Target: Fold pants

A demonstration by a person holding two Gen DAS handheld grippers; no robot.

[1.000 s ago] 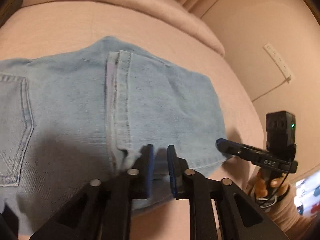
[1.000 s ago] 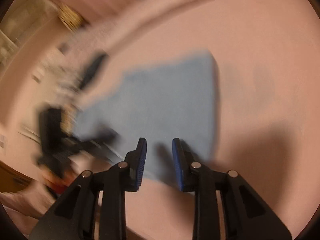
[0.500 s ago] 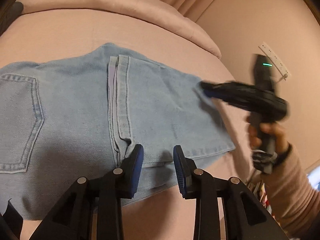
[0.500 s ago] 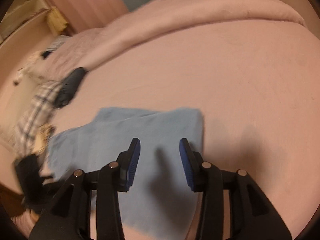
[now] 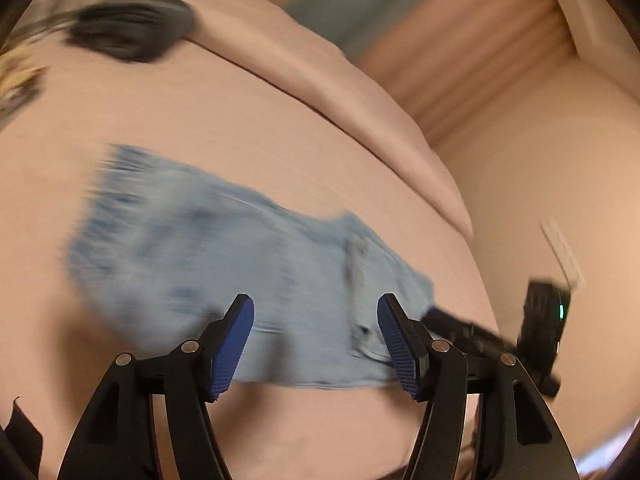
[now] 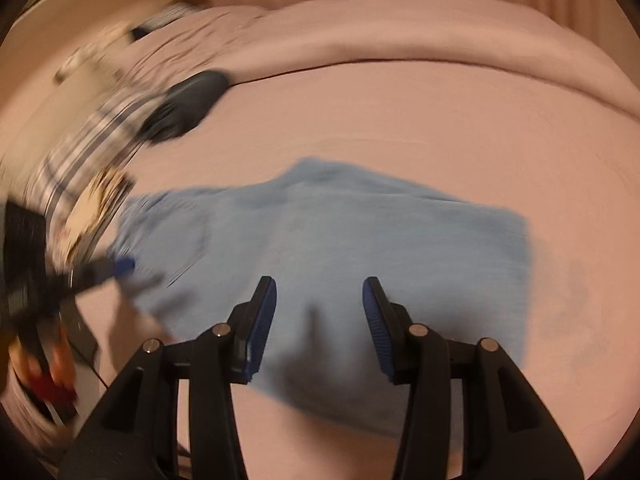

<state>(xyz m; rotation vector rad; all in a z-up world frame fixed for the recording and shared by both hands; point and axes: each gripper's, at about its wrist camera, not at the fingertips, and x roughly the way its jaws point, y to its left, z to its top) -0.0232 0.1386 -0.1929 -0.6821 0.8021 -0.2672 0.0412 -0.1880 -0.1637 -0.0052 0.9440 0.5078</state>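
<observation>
The light blue jeans (image 5: 224, 264) lie folded flat on the pink bed (image 5: 280, 148); they also show in the right wrist view (image 6: 360, 236). Both views are motion-blurred. My left gripper (image 5: 316, 336) is open and empty, above the jeans' near edge. My right gripper (image 6: 320, 320) is open and empty, over the jeans' near part. The right gripper also shows in the left wrist view (image 5: 452, 322), at the jeans' right corner. The left gripper also shows in the right wrist view (image 6: 116, 268), at the jeans' left edge.
A dark object (image 6: 188, 104) lies on the bed beyond the jeans, also in the left wrist view (image 5: 132, 24). Plaid cloth (image 6: 92, 136) and clutter sit at the left. A rolled pink blanket (image 6: 400, 40) runs along the back. A wall (image 5: 540, 160) stands to the right.
Both grippers have opened wider and pulled back from the jeans. The left view has swung so more of the bed shows. The right gripper has dropped to the jeans' right corner.
</observation>
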